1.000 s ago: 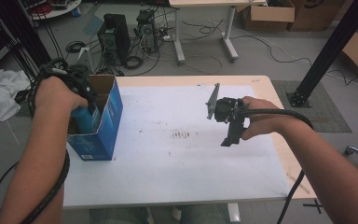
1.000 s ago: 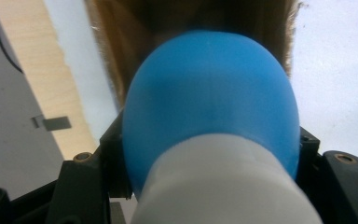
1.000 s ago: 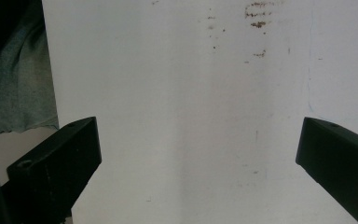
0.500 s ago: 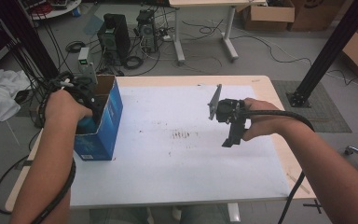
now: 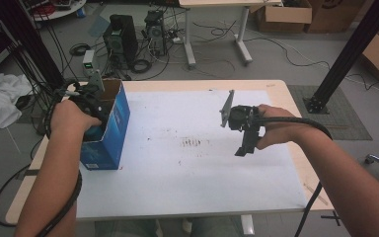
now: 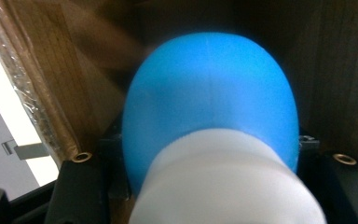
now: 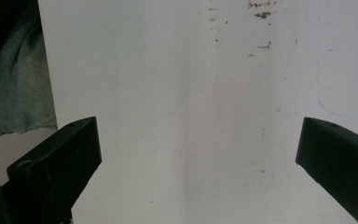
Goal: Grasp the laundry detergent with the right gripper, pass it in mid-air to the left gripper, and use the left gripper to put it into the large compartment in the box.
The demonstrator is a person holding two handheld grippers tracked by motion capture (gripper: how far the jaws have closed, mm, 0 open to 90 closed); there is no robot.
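That blue-and-white bottle (image 6: 209, 140), down inside the open blue box (image 5: 109, 129) on the bench's left, looks light, smooth and slippery, so the left gripper (image 5: 86, 106) fingers pinching its sides seems right; right gripper (image 7: 198, 158) fingers are spread, empty.

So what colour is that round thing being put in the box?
Bright blue, with a white part nearest the camera; the ball-shaped thing shows best in the left gripper view.

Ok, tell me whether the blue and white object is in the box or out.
In: the blue and white object, clamped in the left gripper, has cardboard box walls around it.
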